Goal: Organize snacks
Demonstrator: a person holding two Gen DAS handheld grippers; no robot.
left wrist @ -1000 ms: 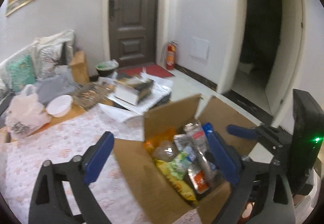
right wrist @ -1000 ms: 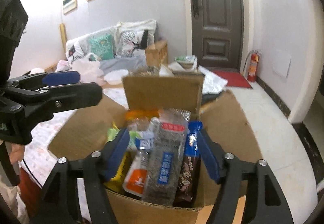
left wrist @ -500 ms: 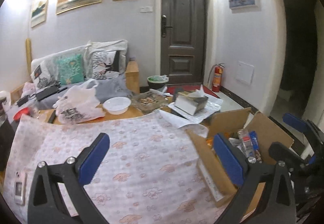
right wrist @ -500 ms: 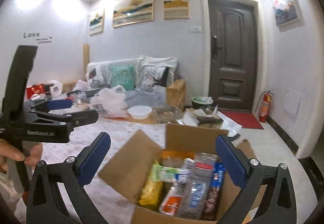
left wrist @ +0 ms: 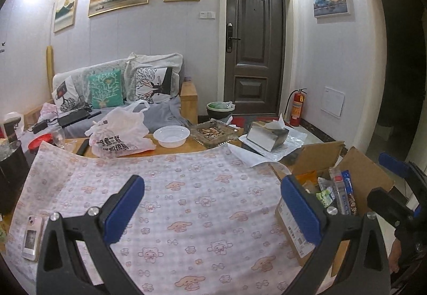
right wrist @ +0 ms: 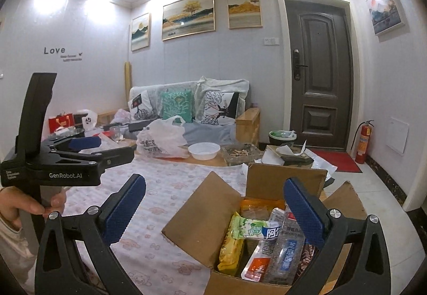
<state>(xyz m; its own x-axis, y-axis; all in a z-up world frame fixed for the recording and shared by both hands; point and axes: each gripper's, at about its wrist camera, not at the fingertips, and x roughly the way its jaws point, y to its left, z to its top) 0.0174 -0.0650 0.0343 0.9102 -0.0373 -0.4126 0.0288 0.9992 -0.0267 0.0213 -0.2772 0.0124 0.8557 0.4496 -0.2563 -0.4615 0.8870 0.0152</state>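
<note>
Both hand-held grippers have pulled back from the cardboard box since a second ago, and the right one's blue pads have spread from a narrow gap to full width. Left hand-held gripper hangs released over the patterned cloth on the surface, touching nothing; a phone lies at the cloth's left edge. Right hand-held gripper is wide open and empty above the open box, where the snack packets stand upright, at the surface's right end.
</note>
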